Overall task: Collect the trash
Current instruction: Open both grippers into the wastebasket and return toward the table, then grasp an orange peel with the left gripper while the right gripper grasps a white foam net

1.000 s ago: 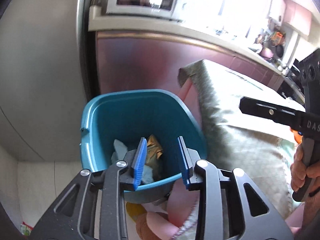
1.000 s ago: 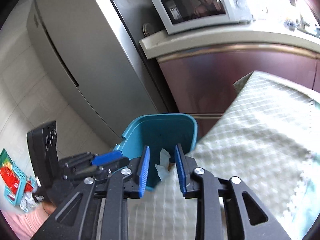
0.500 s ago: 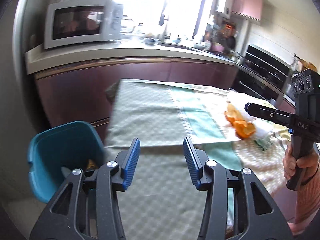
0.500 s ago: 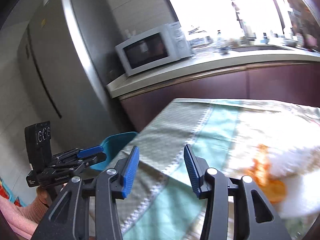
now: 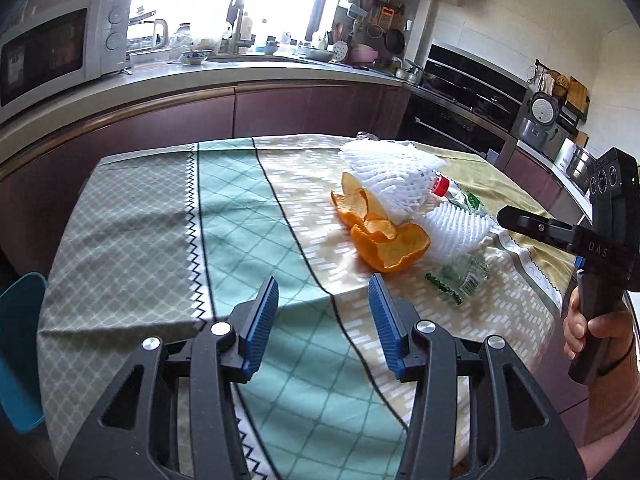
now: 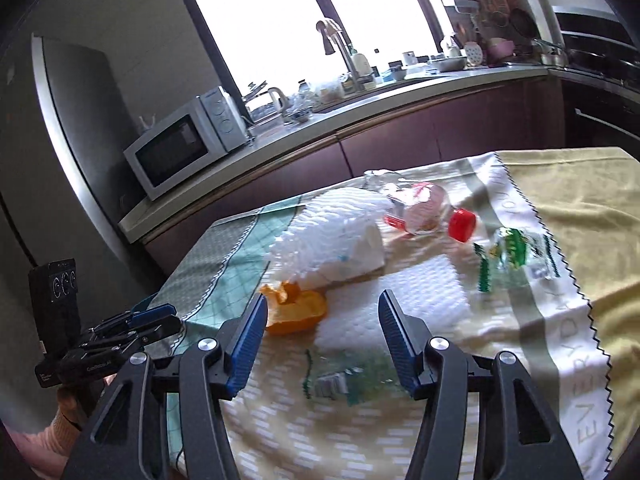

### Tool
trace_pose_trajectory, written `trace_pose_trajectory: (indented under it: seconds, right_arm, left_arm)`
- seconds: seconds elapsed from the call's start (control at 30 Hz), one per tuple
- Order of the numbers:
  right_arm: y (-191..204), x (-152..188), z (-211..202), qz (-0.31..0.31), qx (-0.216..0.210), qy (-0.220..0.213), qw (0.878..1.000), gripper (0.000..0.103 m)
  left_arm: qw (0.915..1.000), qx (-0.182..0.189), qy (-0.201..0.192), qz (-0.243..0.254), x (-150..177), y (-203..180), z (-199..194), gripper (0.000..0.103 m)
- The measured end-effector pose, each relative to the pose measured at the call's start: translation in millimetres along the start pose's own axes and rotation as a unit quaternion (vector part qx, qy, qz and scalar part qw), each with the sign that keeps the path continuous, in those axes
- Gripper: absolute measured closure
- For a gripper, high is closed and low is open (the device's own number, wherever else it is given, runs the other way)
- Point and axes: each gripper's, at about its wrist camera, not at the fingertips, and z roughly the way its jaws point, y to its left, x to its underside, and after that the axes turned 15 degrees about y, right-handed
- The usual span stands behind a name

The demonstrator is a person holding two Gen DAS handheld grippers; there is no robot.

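Trash lies on the table's patterned cloth (image 5: 240,216): orange peel (image 5: 380,236) (image 6: 294,308), white foam fruit nets (image 5: 394,172) (image 6: 340,236), a clear bottle with a red cap (image 5: 440,186) (image 6: 462,224), and a crushed green-labelled bottle (image 5: 460,276) (image 6: 344,380). My left gripper (image 5: 324,320) is open and empty above the near table edge, short of the peel. My right gripper (image 6: 322,344) is open and empty, over the flat foam net (image 6: 400,300) and the crushed bottle. The teal bin (image 5: 20,352) shows at the far left, beside the table.
A kitchen counter (image 5: 200,76) with a microwave (image 5: 52,56) and a sink runs behind the table. An oven (image 5: 460,96) and a rice cooker (image 5: 540,120) stand at the right. A fridge (image 6: 76,128) is at the left. Yellow cloth (image 6: 580,200) covers the right end.
Both grippers swung away from the teal bin up to the table top. They opened wider. The trash pile came into view ahead of them.
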Motion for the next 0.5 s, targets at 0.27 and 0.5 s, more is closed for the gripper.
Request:
trace_pose_trajectory:
  seconds: [0.27, 0.5]
  right_arm:
    - [-44, 17, 0, 0.055, 0.004, 0.01, 0.998, 0.042]
    - [-56, 15, 15, 0.079, -0.025, 0.021, 0.996, 0.042]
  left_arm:
    - [0.9997, 0.007, 0.024, 0.001, -21, -19, 31, 0.054]
    - [0.9987, 0.012, 0.05, -0.003, -35, -26, 56, 0.053]
